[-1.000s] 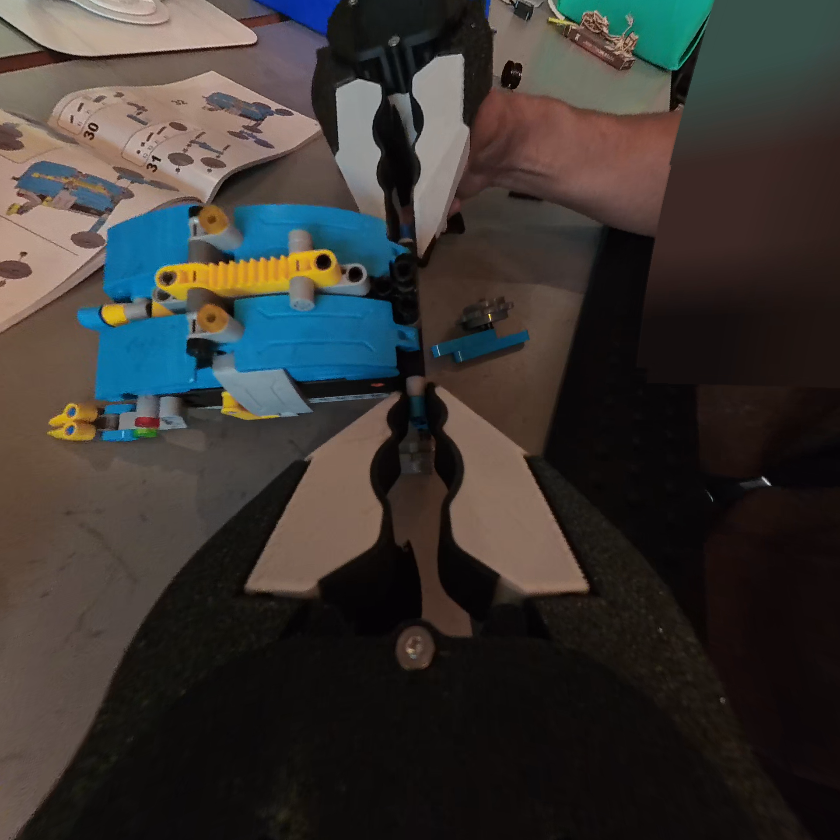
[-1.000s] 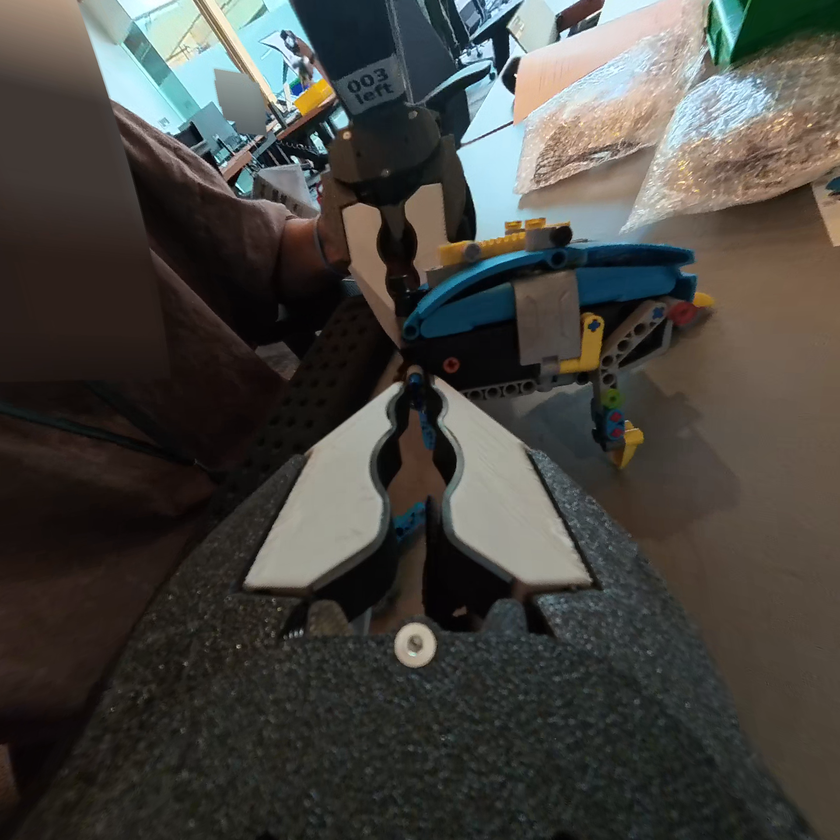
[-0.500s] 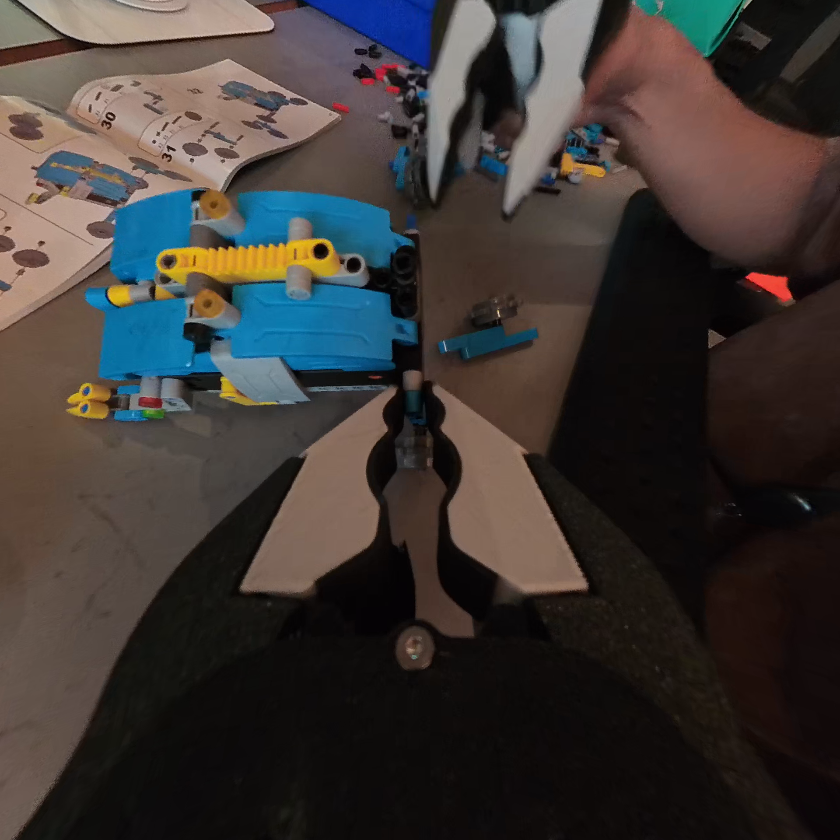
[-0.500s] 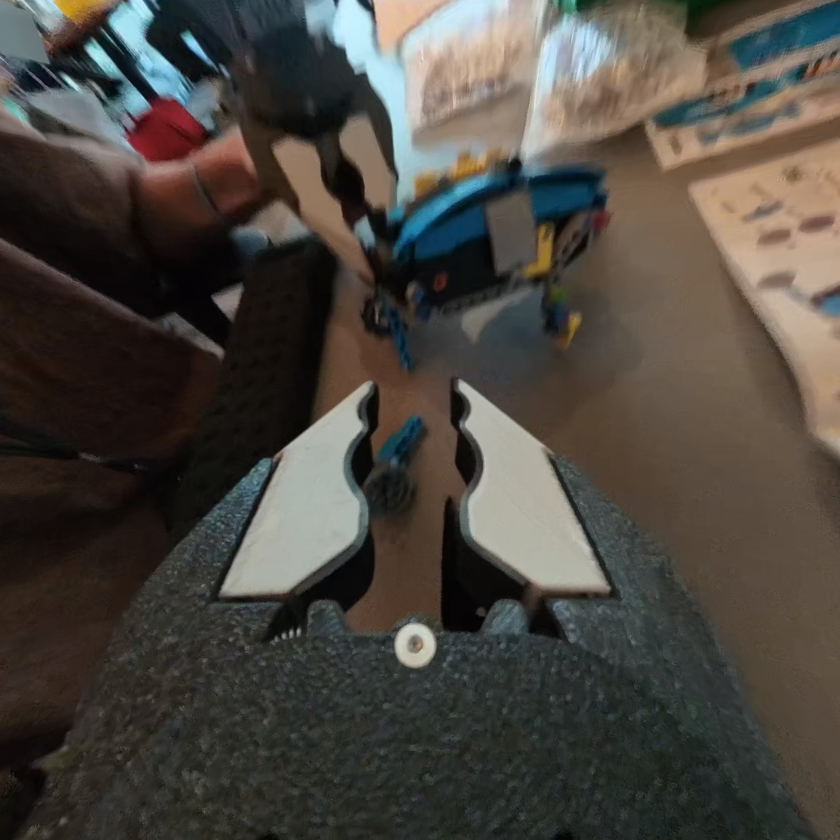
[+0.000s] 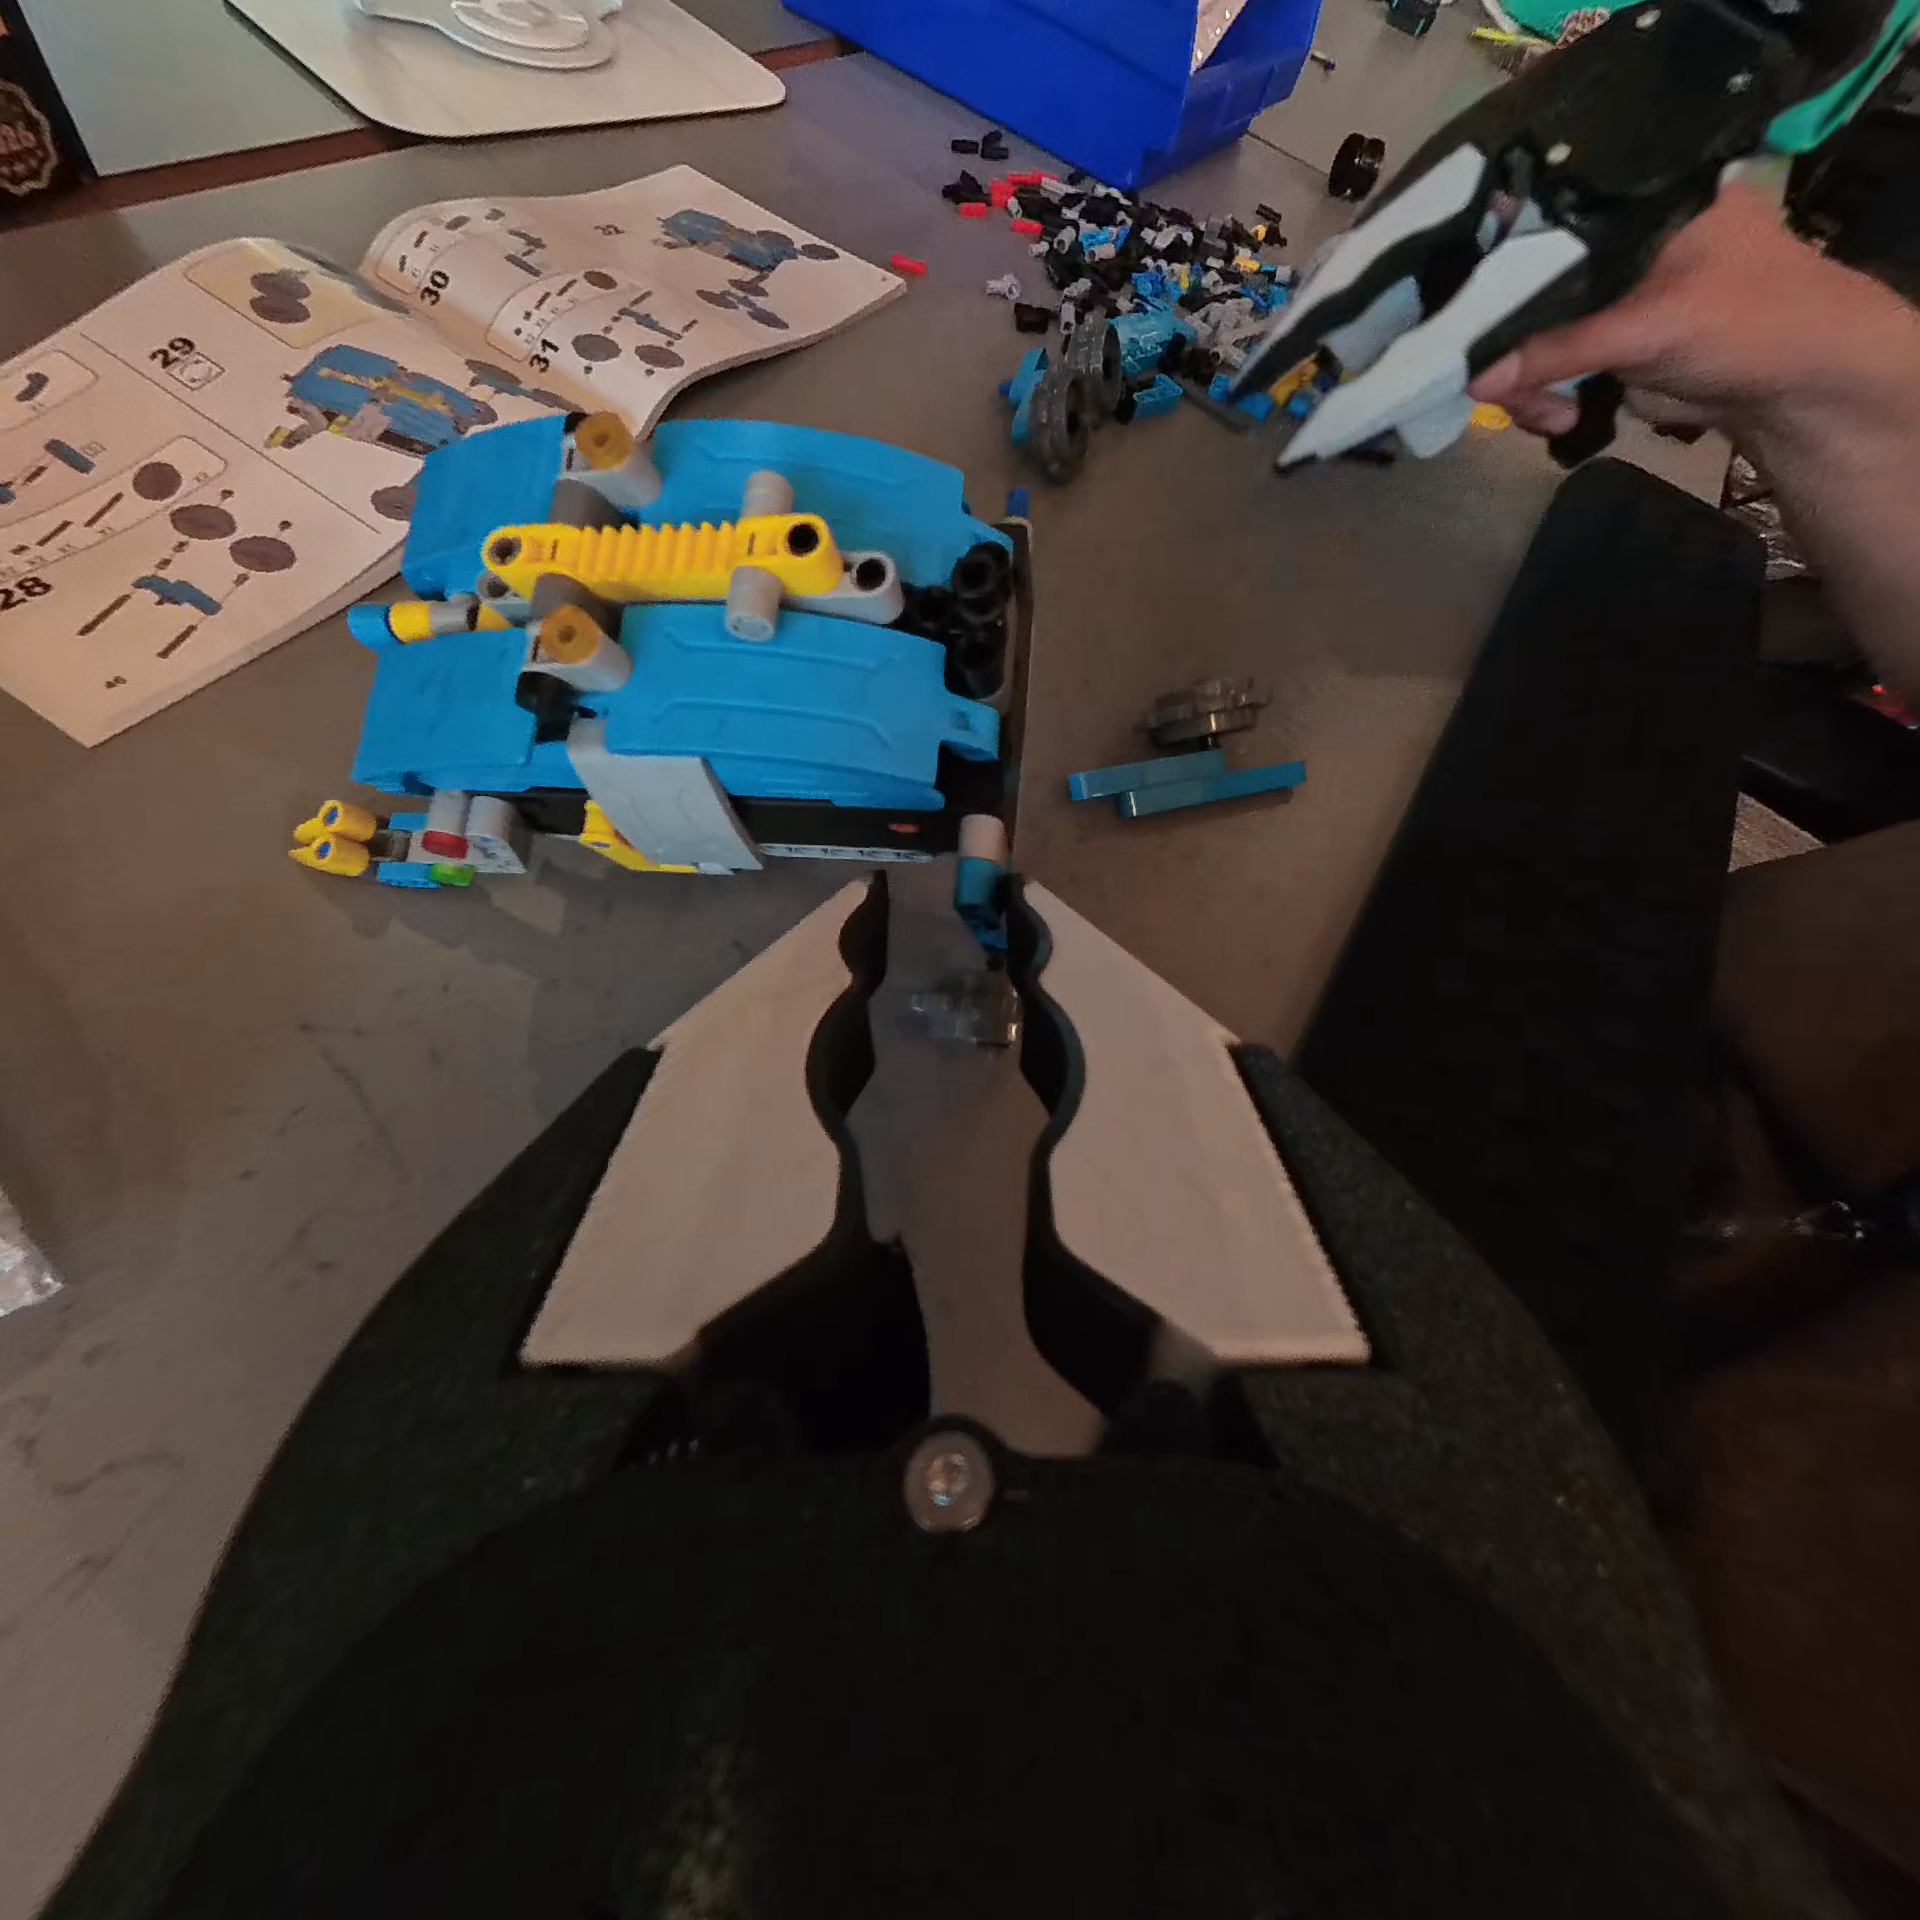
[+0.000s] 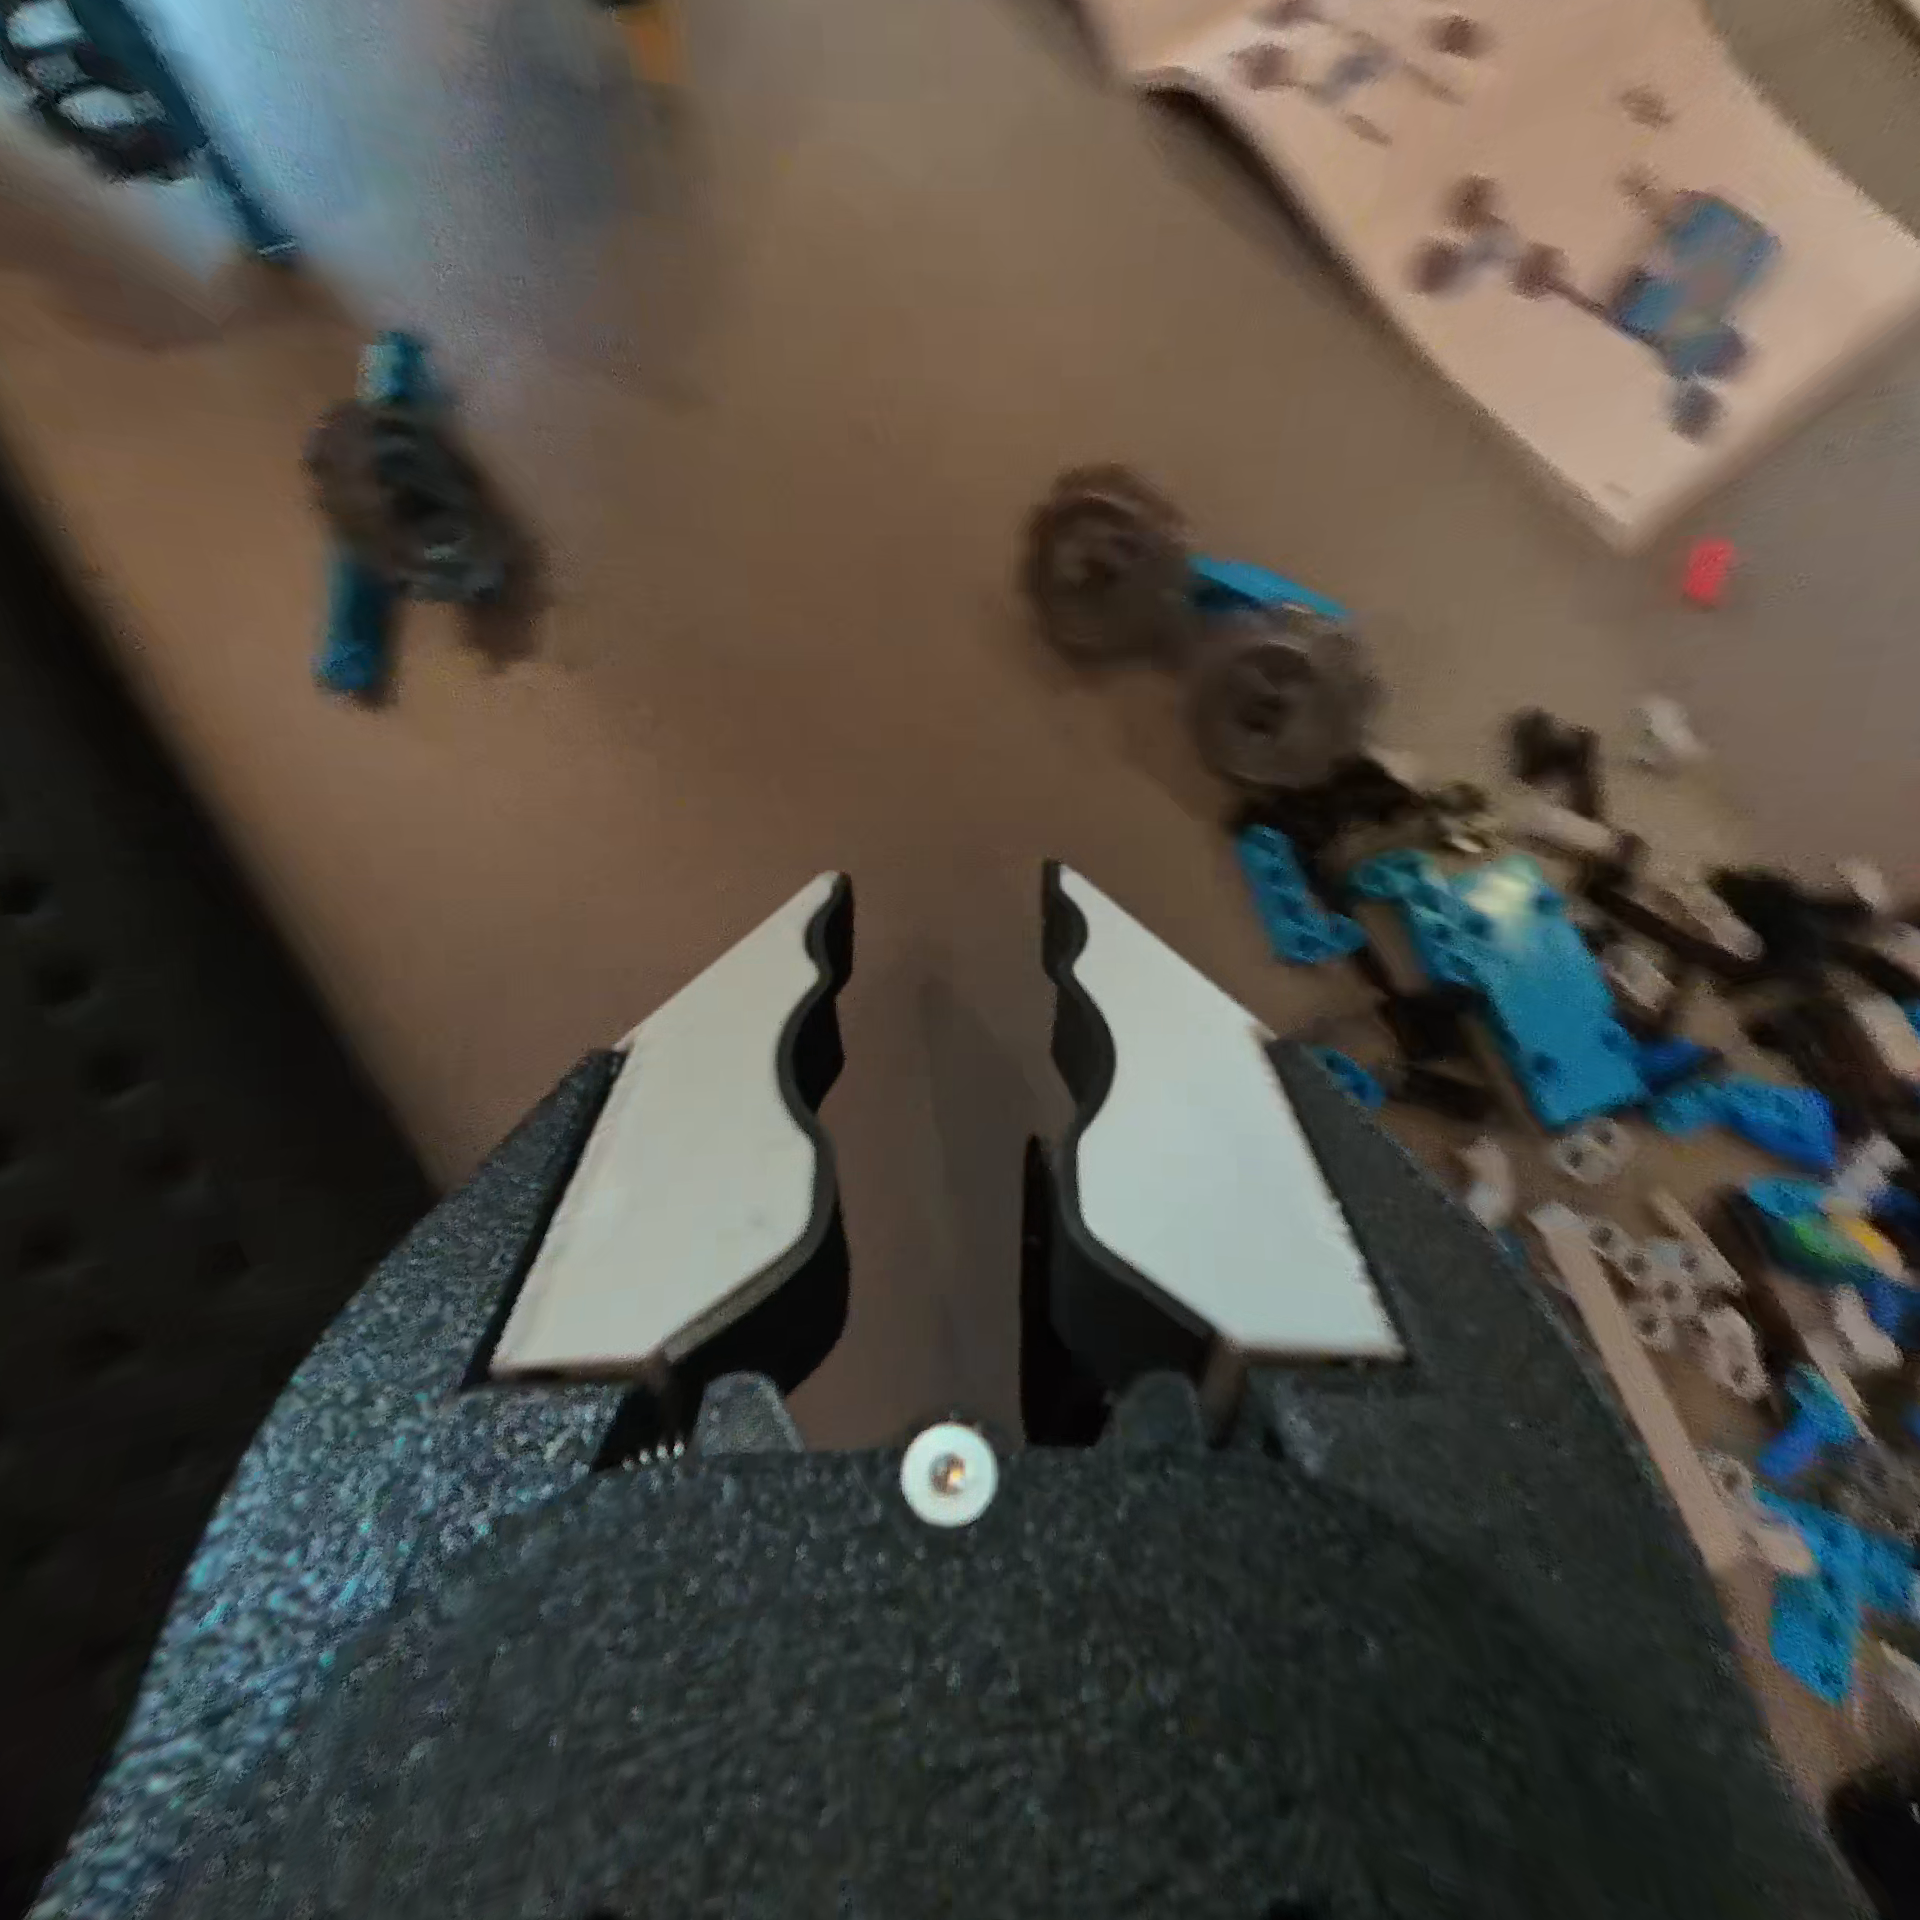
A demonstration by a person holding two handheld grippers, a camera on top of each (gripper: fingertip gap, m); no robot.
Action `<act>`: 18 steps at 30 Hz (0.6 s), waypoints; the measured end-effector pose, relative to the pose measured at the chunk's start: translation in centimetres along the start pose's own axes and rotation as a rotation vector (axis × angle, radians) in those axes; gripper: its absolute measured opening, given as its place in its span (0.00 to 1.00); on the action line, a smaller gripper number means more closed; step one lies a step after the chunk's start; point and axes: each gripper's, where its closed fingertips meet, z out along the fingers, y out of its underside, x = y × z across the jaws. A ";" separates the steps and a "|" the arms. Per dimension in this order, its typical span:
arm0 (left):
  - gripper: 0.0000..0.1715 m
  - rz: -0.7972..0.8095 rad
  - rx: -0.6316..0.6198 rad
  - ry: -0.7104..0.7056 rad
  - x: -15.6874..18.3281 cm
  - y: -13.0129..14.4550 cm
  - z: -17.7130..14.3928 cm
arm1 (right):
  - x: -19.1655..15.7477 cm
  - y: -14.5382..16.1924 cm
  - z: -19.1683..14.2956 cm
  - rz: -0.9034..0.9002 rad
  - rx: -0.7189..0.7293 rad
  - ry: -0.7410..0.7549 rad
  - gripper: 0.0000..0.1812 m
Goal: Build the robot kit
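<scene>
Both claws stood released. Left gripper (image 5: 948, 904) hung just off the rear end of the blue brick-built vehicle (image 5: 675, 665), its fingers spread with a clear gap between them; a small teal pin (image 5: 977, 894) showed in that gap close against the right finger, though whether it touched the finger or was only fixed to the model's rear beam could not be told. Nothing was clamped. Below the gap a small grey piece (image 5: 961, 1013) lay blurred on the grey table (image 5: 208, 1091).

The vehicle sat on the table beside an open instruction booklet (image 5: 312, 395), with a yellow toothed rack (image 5: 665, 545) on top. To its right lay a flat blue plate with a dark gear (image 5: 1190, 758).

Right gripper (image 6: 948, 883) hovered over bare table, its fingers parted and empty, the view smeared by motion. Nearest to it on the right lay a heap of loose blue, black and grey parts (image 6: 1507, 956), with a pair of grey wheels (image 6: 1174, 623) at its edge. In the left wrist view this gripper (image 5: 1351, 416) hung over the same heap, held by a hand (image 5: 1683, 343). A blue bin (image 5: 1091, 73) stood beyond.
</scene>
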 end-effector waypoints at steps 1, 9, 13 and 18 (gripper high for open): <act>0.13 0.004 0.000 -0.003 0.0 0.0 0.0 | 1.4 0.0 0.1 0.052 0.016 0.029 0.23; 0.13 0.050 -0.019 -0.090 -0.9 0.2 -1.0 | 5.5 -2.8 2.2 0.142 0.128 0.127 0.33; 0.13 0.028 -0.007 -0.086 -1.0 0.1 -1.1 | 6.4 -3.1 3.6 0.075 0.053 0.145 0.32; 0.13 0.051 0.000 -0.095 -0.8 0.0 -1.4 | 5.6 -2.9 4.9 0.079 0.013 0.082 0.30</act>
